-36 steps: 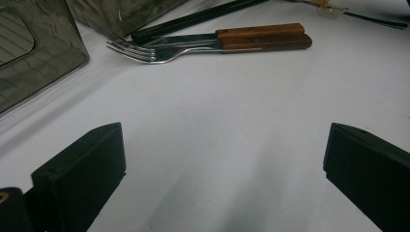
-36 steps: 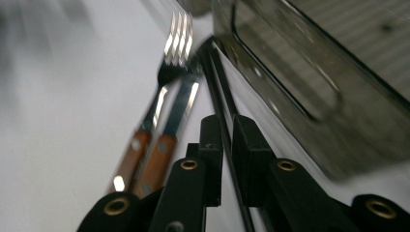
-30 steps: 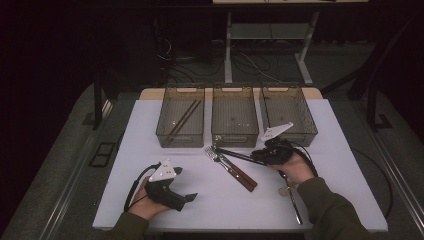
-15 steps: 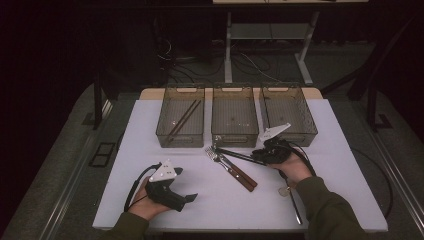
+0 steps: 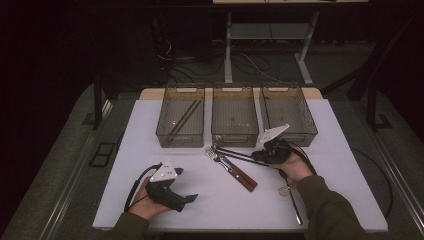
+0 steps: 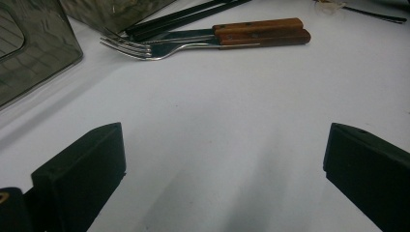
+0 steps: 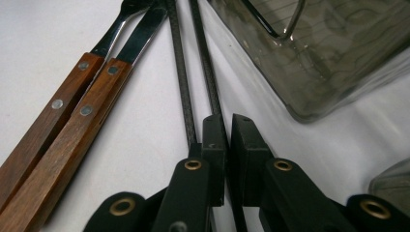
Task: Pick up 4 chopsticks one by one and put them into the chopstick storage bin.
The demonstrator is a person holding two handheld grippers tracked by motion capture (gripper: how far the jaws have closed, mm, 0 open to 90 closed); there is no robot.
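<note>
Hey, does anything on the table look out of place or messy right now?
Nothing spilled or damaged. The wooden-handled fork and knife and two black chopsticks lie loose on the table before the bins, crossing at their tips, while another pair of chopsticks is already in the left bin. The right gripper is closing on one chopstick.

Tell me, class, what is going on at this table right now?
A person is sorting cutlery into three bins. The right gripper has just been closing on one of the black chopsticks, which lie beside a wooden-handled fork and knife. The left gripper rests open on the white table. Brown chopsticks already lie in the left bin.
</note>
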